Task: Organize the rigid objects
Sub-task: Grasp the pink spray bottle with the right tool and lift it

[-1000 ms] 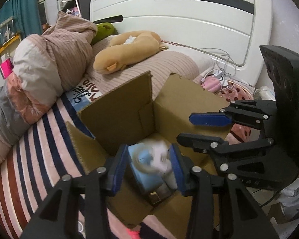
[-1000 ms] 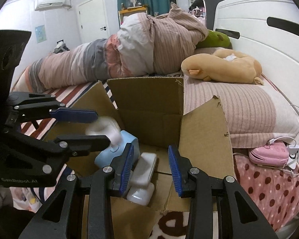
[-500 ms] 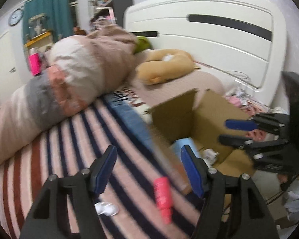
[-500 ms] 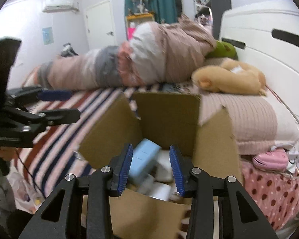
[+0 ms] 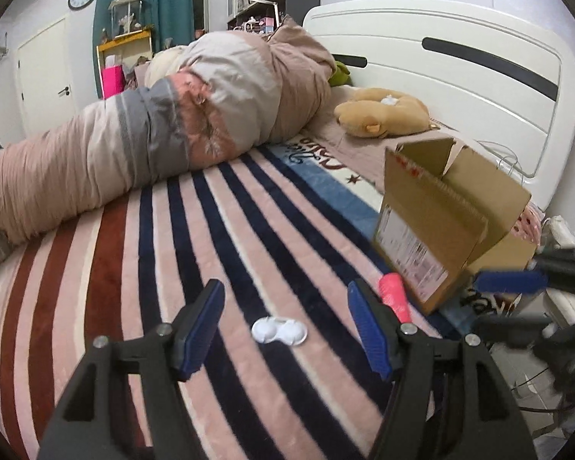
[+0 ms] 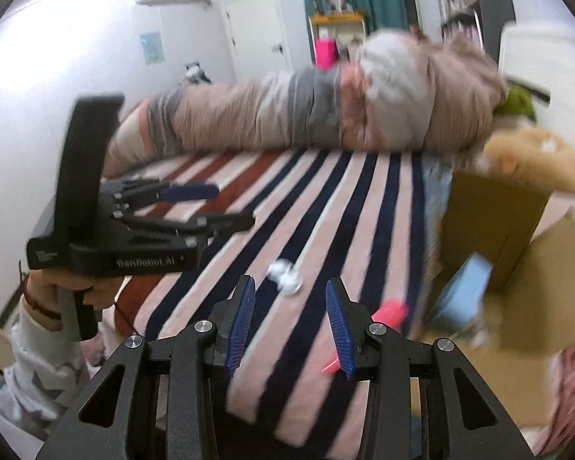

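Note:
A small white double-lobed case (image 5: 279, 332) lies on the striped blanket, just ahead of my left gripper (image 5: 285, 324), whose jaws stand open and empty. A pink tube (image 5: 394, 296) lies to its right, against the foot of the open cardboard box (image 5: 433, 230). In the right wrist view, which is blurred, the white case (image 6: 285, 275) and the pink tube (image 6: 391, 311) lie ahead of my right gripper (image 6: 290, 326), which is open with nothing between its fingers. A light blue item (image 6: 462, 291) shows inside the box (image 6: 517, 253). The left gripper (image 6: 195, 207) hovers over the blanket at the left.
A rolled quilt (image 5: 165, 130) runs along the far side of the bed. A tan plush toy (image 5: 383, 113) lies by the white headboard (image 5: 460, 57). The striped blanket (image 5: 172, 268) spreads wide to the left. A hand (image 6: 76, 291) in a white sleeve holds the left gripper.
Both grippers have swung left, away from the box and out over the blanket. The left one let go of the white item over the box and opened wider. The white case and pink tube came into view.

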A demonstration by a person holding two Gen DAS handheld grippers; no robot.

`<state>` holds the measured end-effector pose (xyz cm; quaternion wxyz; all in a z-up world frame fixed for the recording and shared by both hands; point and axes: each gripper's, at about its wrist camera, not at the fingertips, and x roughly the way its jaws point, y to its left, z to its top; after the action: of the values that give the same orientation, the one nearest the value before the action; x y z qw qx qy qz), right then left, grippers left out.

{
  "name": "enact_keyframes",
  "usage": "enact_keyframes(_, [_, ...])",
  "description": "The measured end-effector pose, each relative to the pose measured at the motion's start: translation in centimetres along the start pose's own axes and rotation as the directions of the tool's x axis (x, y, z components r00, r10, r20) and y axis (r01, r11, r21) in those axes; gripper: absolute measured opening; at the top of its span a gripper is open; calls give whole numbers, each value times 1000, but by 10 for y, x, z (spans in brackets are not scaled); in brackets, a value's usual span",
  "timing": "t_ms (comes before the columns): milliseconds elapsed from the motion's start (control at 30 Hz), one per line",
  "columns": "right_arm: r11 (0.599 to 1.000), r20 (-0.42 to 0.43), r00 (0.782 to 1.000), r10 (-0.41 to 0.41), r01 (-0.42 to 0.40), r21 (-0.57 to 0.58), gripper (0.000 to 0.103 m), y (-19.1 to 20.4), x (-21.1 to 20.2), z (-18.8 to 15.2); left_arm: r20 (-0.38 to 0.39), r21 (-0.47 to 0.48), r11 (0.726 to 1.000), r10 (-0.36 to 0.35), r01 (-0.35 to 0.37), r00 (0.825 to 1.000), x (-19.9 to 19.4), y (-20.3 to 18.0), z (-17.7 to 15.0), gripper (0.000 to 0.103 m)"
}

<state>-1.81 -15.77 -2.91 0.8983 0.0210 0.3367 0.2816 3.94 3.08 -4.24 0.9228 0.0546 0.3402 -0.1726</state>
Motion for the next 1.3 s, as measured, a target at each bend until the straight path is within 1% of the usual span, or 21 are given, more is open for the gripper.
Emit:
enact_keyframes(100, [994,-88,993,-72,79,75,34,3,35,-15,4,-13,1000,-18,18,1000,3,9,-13,63])
enact_keyframes(200, [982,-147,977,-152,166,89,34,2,61,-25,4,-34,998,-46,46,999,7,15,-25,63])
enact_keyframes(300, [955,-195,939,-283,294,32,34,1,89,-34,-4,-51,997,-52,52,999,14,21,-35,63])
enact_keyframes(333, [930,-215,908,-359,366,-8,34,-1,102,-38,-8,-60,997,-53,53,999,17,23,-39,63])
enact_keyframes(367, [912,-227,886,-404,409,-27,34,-3,112,-42,-11,-64,996,-56,55,998,19,24,-40,63])
enact_keyframes(467, [885,-271,847,-456,465,-36,34,-15,129,-45,-22,-73,995,-66,64,998,25,27,-47,63])
enact_keyframes(500, [873,-271,836,-478,486,-42,38,-18,131,-45,-24,-75,995,-67,65,997,27,28,-48,63])
enact_keyframes(533, [859,-264,822,-505,509,-55,53,-21,134,-44,-28,-77,995,-68,66,997,28,29,-48,63])
enact_keyframes(567, [842,-263,804,-533,534,-75,58,-25,139,-44,-33,-81,994,-71,68,997,30,30,-49,63])
enact_keyframes(600, [839,-261,801,-539,538,-83,60,-26,140,-46,-37,-82,994,-72,69,997,31,30,-49,63])
enact_keyframes(700, [863,-292,821,-490,504,-29,57,-44,151,-46,-48,-74,995,-69,65,996,34,29,-50,63])
enact_keyframes(733, [871,-286,833,-474,490,-14,44,-50,155,-44,-53,-71,996,-63,60,997,35,29,-50,63])
enact_keyframes(767, [879,-279,843,-460,477,-7,37,-50,155,-44,-55,-69,996,-60,56,997,35,28,-49,63])
enact_keyframes(800, [884,-269,851,-452,467,-8,33,-50,156,-41,-56,-69,996,-58,54,997,35,28,-49,63])
enact_keyframes(833, [896,-239,867,-437,443,-31,32,-45,157,-39,-57,-70,996,-57,53,997,35,29,-48,63])
enact_keyframes(900, [922,-225,895,-386,384,-55,31,-38,158,-37,-62,-72,996,-52,47,997,37,29,-48,63])
enact_keyframes(933, [942,-223,916,-335,331,-56,31,-35,158,-36,-64,-72,996,-49,45,997,37,29,-47,63])
enact_keyframes(1067, [975,-198,955,-223,218,-47,30,-30,148,-32,-81,-90,995,-57,50,995,39,32,-47,63])
enact_keyframes(1200, [986,-154,976,-155,142,-88,27,-14,136,-22,-71,-113,985,-136,128,988,37,30,-39,63])
enact_keyframes(1267, [986,-166,976,-138,119,-118,27,-8,133,-16,-62,-112,984,-146,138,987,34,26,-33,63])
enact_keyframes(1300, [986,-200,972,-123,98,-132,27,-7,137,-15,-62,-113,985,-135,127,989,33,24,-31,63])
